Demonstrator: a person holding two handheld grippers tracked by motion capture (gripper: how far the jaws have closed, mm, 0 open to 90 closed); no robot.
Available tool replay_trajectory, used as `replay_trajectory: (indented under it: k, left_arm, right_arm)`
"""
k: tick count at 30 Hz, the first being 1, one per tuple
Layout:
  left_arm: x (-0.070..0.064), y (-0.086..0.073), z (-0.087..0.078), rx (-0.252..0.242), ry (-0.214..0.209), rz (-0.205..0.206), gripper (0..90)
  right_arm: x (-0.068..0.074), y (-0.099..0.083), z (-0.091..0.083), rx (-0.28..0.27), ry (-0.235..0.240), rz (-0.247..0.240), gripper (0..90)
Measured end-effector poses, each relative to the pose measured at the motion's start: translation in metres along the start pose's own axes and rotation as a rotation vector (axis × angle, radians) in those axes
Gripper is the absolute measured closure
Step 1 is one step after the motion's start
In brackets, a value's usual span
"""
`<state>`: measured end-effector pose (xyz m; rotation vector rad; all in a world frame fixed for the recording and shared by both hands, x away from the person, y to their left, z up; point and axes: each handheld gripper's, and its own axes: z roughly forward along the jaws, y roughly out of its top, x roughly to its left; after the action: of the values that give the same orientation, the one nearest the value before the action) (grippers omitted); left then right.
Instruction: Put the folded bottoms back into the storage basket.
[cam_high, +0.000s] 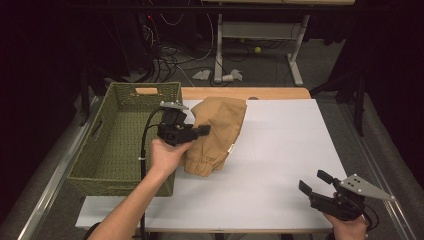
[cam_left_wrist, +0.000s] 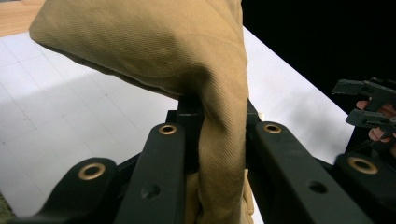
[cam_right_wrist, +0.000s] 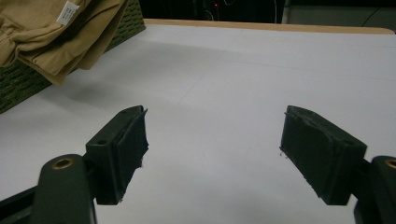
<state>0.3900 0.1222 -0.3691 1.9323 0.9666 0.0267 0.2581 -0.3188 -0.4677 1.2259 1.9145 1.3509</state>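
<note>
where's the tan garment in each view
High view: the tan garment hangs centre-left, beside the green basket, pinched by the left tongs.
Left gripper view: it spans the top and runs down between the jaws.
Right gripper view: top-left corner.
Shared landmark: the white board.

Left gripper (cam_high: 200, 131): raised at the left, jaws clamped together, pointing right.
Right gripper (cam_high: 313, 182): low at the near right, jaws spread wide, pointing far-left.
Left forearm (cam_high: 131, 205): bare, angled in from near.

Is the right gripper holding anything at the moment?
No, the right gripper has its fingers spread wide apart over the bare white table, with nothing between them.
</note>
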Motion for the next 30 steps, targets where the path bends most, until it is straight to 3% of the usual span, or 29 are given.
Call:
replay_trajectory:
  k: [30]
  left_arm:
    - [0.009, -0.003, -0.031, -0.055, 0.013, -0.029, 77.5]
  right_arm:
    - [0.0, 0.0, 0.0, 0.001, -0.001, 0.0, 23.6]
